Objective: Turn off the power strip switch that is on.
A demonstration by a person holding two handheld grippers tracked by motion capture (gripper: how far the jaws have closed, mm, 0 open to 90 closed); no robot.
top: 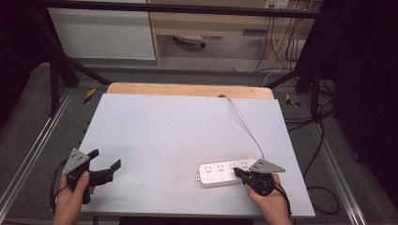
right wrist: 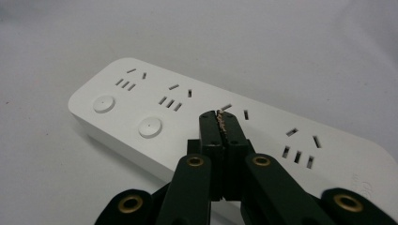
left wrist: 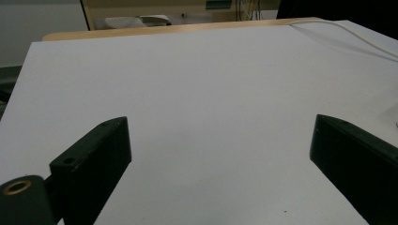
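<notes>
Your right gripper (right wrist: 220, 123) has its two black jaws pressed flat together with nothing between them, and in the right gripper view their tips sit over the top face of the white plastic four-outlet power strip (right wrist: 178, 112), at the third group of socket slots counted from the end with the buttons; whether the tips actually touch the plastic or hang just above it is hard to judge from this angle. Two round white buttons (right wrist: 150, 127) lie on the strip's near edge, off to the left of the jaws in that view. In the high view your right hand (top: 267, 199) holds this gripper (top: 238, 173) at the strip's right end, near the table's front right corner, and the strip's white cord (top: 246, 125) runs away toward the far edge. Your left gripper (top: 107, 159) rests well apart from the strip at the front left corner, held by your left hand (top: 71, 199), its jaws spread wide with nothing but bare surface between them. Everything lies on the pale grey tabletop sheet (top: 164, 131), which is laid over a light wooden board (top: 187, 90).
</notes>
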